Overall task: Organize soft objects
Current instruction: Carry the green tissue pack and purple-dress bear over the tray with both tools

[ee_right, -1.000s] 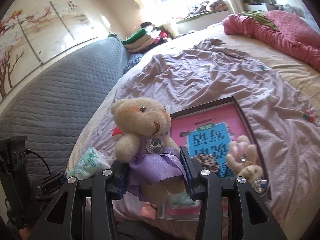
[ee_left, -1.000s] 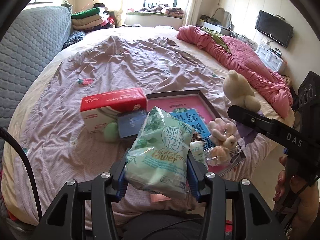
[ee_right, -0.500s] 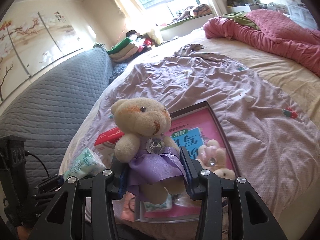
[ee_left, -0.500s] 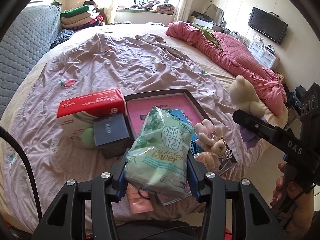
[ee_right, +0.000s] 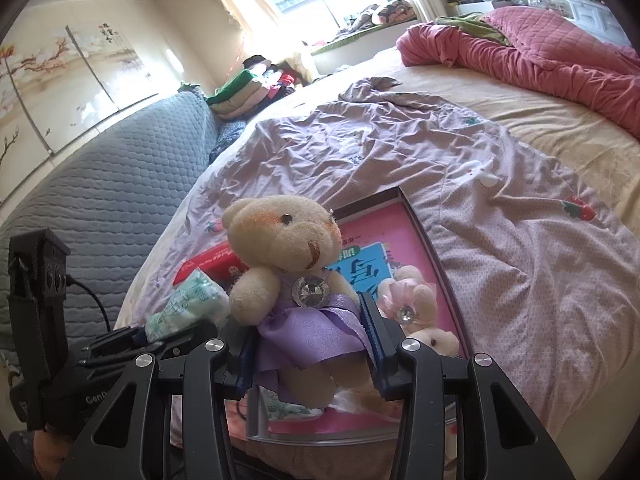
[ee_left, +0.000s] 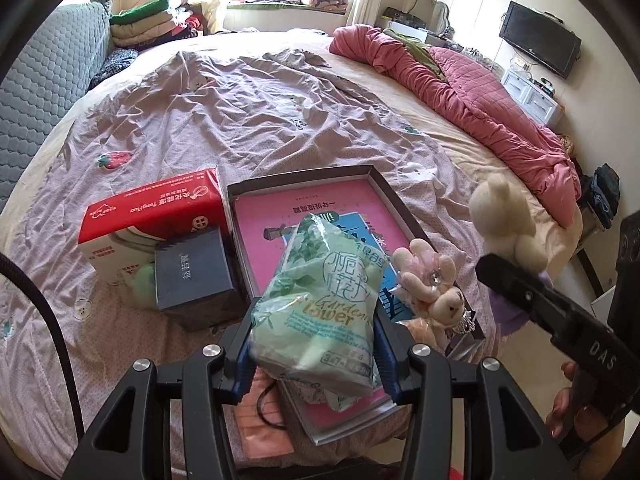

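We hold two soft things over the tray

Our left gripper (ee_left: 316, 354) clamps a green tissue pack (ee_left: 326, 304); our right gripper (ee_right: 310, 346) clamps a purple-dressed teddy bear (ee_right: 294, 280).

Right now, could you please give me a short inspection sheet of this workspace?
Surface: bed under a rumpled lilac sheet.
Job's things: green tissue pack; cream teddy bear in a purple dress; small pink plush in the shallow box.
Clutter: red carton, dark box.
Grippers: left gripper clamps the pack; right gripper clamps the bear.
Cables: black cable at the left edge.
Surroundings: pink quilt, television, folded clothes.
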{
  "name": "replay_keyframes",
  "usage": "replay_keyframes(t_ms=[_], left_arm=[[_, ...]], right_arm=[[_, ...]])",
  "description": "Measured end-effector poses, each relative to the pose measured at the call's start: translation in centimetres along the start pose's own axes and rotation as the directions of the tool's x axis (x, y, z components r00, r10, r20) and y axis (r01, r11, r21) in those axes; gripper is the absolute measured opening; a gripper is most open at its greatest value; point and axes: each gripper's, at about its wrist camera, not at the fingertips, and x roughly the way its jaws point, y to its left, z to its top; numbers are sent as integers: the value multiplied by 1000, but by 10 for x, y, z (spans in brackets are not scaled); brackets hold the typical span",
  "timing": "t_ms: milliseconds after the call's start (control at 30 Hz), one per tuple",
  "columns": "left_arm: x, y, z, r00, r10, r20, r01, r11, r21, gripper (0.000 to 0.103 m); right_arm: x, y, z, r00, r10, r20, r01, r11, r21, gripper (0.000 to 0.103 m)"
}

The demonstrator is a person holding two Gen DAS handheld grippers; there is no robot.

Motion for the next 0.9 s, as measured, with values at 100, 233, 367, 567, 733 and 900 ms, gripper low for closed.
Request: replay_keyframes(t_ms=[100,233,367,567,733,900], left_arm=[[9,-1,2,1000,-6,-13,6,1000,-3,49],[20,-1,4,1000,-4,-30,4,1000,-1,49],[32,0,8,999,-10,-47,9,1000,-7,49],[49,1,10,997,-11,-78,10,1000,-14,49],[60,4,12,996,-11,-93,9,1000,-14,49],[72,9,13,994,-13,-113,10,1000,-24,49]], right_arm=[[4,-5,-1,1000,-6,-9,6,1000,8,46],[10,-10,-4,1000,-10,-23,10,1000,13,46],[16,-12,-7,999,-10,-34,11,1000,15,46],[26,-13,-10,998,-11,-56,12,1000,17,46],[34,-13,-11,997,-17,-71,18,1000,15,46],[43,-13,-13,996,-27,-89,28,1000,13,46]])
